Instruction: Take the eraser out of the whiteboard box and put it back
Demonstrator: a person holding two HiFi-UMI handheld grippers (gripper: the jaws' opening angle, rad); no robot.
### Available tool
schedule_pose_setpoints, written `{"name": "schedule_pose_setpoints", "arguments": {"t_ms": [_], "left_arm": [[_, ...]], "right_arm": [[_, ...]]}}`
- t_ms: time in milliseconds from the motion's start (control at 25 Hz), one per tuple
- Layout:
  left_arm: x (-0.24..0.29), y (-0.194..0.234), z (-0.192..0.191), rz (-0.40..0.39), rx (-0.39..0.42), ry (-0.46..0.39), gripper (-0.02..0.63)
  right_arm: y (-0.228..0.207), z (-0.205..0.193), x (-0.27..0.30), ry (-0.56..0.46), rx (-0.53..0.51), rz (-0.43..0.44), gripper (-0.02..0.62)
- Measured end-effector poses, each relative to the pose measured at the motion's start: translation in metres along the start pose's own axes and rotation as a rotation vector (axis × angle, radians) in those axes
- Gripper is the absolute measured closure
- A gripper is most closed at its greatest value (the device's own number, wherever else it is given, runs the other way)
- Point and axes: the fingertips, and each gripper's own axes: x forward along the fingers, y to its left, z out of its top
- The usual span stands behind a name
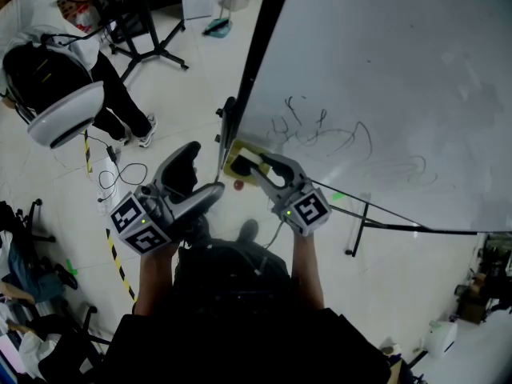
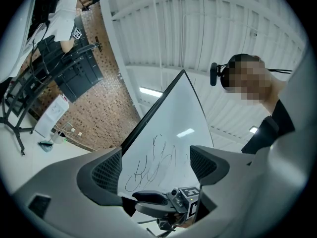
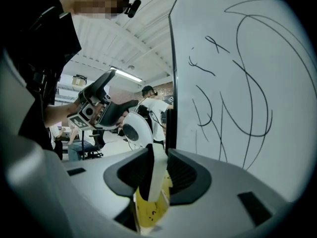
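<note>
The large pale-grey whiteboard [image 1: 384, 70], black-framed and marked with black scribbles, fills the head view from 12 to 3 o'clock. The grey left gripper [image 1: 206, 169] hangs at 9 o'clock of its partner. Its jaws are spread wide, with only the board visible through the gap. The grey right gripper [image 1: 258, 165] reaches to the board's 8 o'clock corner, where the small yellow box [image 1: 237, 158] sits against the frame. Its jaws are clamped on the eraser [image 3: 154, 175], a thin white slab with a dark face. The eraser is held on edge with its lower end at the box's mouth; I cannot tell whether it touches the bottom.

The step looks like seating the eraser in the box. Done well, the slab stays upright and parallel to the box walls and goes straight down. The jaws should loosen only once the box bears it. The black frame stands just at 3 o'clock of the jaws, so any sideways drift risks a knock.

Only the right gripper view shows the pads pressed on the eraser and the yellow interior beneath. In the head view the jaws cover the eraser, but that view places the box on the board. The left gripper view shows neither box nor eraser, only the right gripper's marker cube at 6 o'clock.
</note>
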Motion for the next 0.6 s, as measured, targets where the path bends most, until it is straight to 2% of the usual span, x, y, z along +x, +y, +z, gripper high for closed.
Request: {"name": "schedule_pose_setpoints", "arguments": {"t_ms": [600], "left_arm": [[-0.001,0.004,-0.001,0.007,-0.01,0.001,0.178]], "right_arm": [[0.007,-0.026,0.015,0.079,-0.043,0.015,0.457]]}}
